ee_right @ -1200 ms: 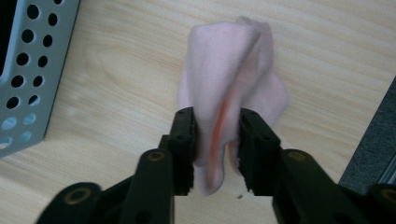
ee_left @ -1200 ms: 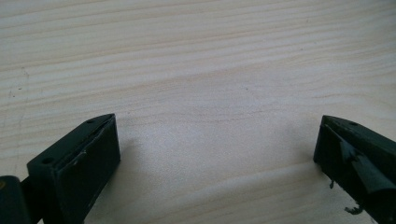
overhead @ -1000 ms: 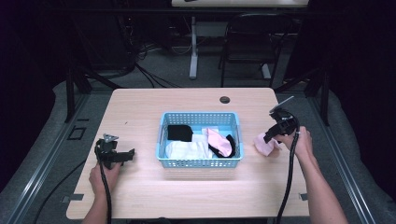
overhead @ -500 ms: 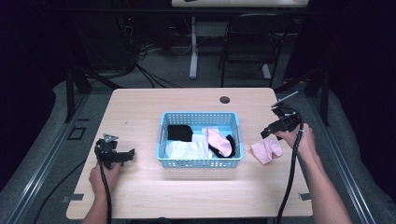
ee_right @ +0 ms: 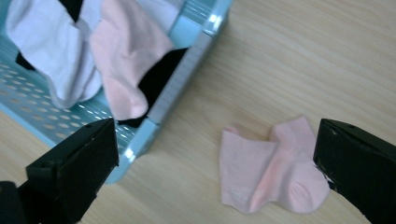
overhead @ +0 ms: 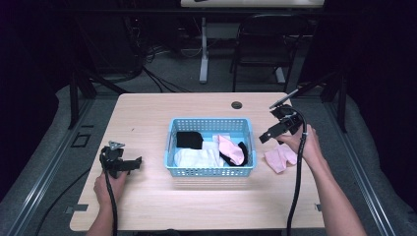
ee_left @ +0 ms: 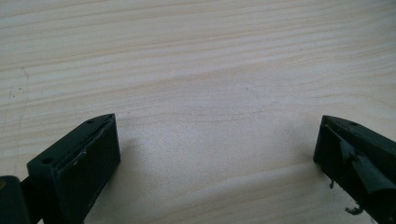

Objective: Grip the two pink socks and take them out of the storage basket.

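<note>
Left of the perforated blue plastic basket [overhead: 210, 169], the left gripper [overhead: 129, 164] rests spread over the pale wood-grain surface [ee_left: 201, 70]. Inside the basket, a black sock [overhead: 189, 140] lies half buried under a white sock [overhead: 196, 158] and a soft pink sock [ee_right: 123, 56]. Right of the basket lies a crumpled pink sock [ee_right: 268, 170], beneath the spread, empty right gripper [overhead: 273, 131].

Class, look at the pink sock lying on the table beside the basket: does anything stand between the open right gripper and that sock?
Nothing visible does. The pink sock lies flat on bare table, right of the blue basket. The right gripper is open above it, with nothing between.
</note>
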{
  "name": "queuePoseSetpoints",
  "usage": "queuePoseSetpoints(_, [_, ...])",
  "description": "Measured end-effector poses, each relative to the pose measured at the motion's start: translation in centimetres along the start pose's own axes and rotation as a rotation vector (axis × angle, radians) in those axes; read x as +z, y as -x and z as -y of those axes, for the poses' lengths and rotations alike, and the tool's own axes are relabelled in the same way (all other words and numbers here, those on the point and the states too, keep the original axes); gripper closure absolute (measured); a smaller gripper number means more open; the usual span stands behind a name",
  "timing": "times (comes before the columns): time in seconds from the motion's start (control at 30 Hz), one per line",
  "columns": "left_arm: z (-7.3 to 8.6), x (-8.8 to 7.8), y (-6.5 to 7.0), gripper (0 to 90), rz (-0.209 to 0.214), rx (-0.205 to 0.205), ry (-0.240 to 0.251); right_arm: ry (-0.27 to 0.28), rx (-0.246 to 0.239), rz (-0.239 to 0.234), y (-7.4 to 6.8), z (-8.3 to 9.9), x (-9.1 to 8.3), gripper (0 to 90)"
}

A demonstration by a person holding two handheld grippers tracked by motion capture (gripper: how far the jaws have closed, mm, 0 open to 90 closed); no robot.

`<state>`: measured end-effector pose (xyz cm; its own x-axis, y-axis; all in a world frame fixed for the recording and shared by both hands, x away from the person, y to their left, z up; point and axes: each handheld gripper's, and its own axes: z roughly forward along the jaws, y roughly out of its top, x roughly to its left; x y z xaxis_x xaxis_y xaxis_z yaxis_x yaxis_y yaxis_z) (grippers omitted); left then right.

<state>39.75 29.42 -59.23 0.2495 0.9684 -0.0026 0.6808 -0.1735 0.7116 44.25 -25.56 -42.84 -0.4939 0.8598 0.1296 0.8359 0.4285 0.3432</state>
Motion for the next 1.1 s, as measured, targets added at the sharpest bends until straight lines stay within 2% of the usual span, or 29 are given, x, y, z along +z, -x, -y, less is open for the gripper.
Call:
queuePoseSetpoints(0.1, [0.0, 0.0, 0.0, 0.3, 0.001, 0.0, -0.001, 0.004, -0.035, -0.005, -1.5, -0.8, 0.0, 0.0])
queuePoseSetpoints(0.17, [0.0, 0.0, 0.0, 0.3, 0.0, 0.0, 0.0, 0.004, -0.047, -0.013, -2.0, -1.1, 0.1, 0.0])
queuePoseSetpoints(0.23, [0.0, 0.0, 0.0, 0.2, 0.0, 0.0, -0.001, -0.002, -0.072, -0.021, -3.5, -1.9, 0.4, 0.0])
queuePoseSetpoints(0.37, [0.0, 0.0, 0.0, 0.3, 0.0, 0.0, 0.0, -0.008, -0.105, -0.038, -5.0, -2.9, 1.0, 0.0])
queuePoseSetpoints(0.4, [0.0, 0.0, 0.0, 0.2, 0.0, 0.0, 0.0, -0.008, -0.105, -0.038, -5.0, -2.9, 1.0, 0.0])
queuePoseSetpoints(0.43, [0.0, 0.0, 0.0, 0.3, 0.0, -0.001, -0.001, -0.017, -0.113, -0.039, -5.8, -3.4, 1.5, 0.0])
queuePoseSetpoints(0.47, [0.0, 0.0, 0.0, 0.3, 0.0, -0.001, -0.001, -0.017, -0.113, -0.039, -5.8, -3.4, 1.5, 0.0])
queuePoseSetpoints(0.53, [0.0, 0.0, 0.0, 0.3, 0.0, 0.0, 0.0, -0.036, -0.14, -0.045, -6.7, -3.9, 2.4, 0.0])
queuePoseSetpoints(0.63, [0.0, 0.0, 0.0, 0.3, 0.0, 0.0, 0.0, -0.039, -0.138, -0.051, -7.2, -4.2, 3.0, 0.0])
queuePoseSetpoints(0.73, [0.0, 0.0, 0.0, 0.3, 0.001, -0.001, -0.001, -0.067, -0.159, -0.06, -7.7, -4.6, 4.1, 0.0])
queuePoseSetpoints(0.77, [0.0, 0.0, 0.0, 0.2, 0.001, 0.0, -0.001, -0.063, -0.149, -0.064, -7.9, -4.6, 4.4, 0.0])
queuePoseSetpoints(0.8, [0.0, 0.0, 0.0, 0.3, 0.001, 0.0, -0.001, -0.084, -0.158, -0.075, -8.0, -4.8, 4.7, 0.0])
queuePoseSetpoints(0.83, [0.0, 0.0, 0.0, 0.3, 0.001, -0.001, -0.001, -0.076, -0.149, -0.082, -8.2, -4.9, 5.2, 0.0])
queuePoseSetpoints(0.87, [0.0, 0.0, 0.0, 0.2, 0.001, -0.001, -0.001, -0.076, -0.149, -0.082, -8.2, -4.9, 5.2, 0.0])
queuePoseSetpoints(0.9, [0.0, 0.0, 0.0, 0.3, 0.001, -0.001, -0.001, -0.104, -0.17, -0.08, -8.4, -5.2, 5.6, 0.0])
queuePoseSetpoints(1.03, [0.0, 0.0, 0.0, 0.3, 0.001, 0.0, -0.001, -0.112, -0.158, -0.082, -8.8, -5.3, 6.9, 0.0])
queuePoseSetpoints(1.1, [0.0, 0.0, 0.0, 0.3, 0.001, -0.001, -0.001, -0.132, -0.169, -0.08, -8.8, -5.5, 7.4, 0.0])
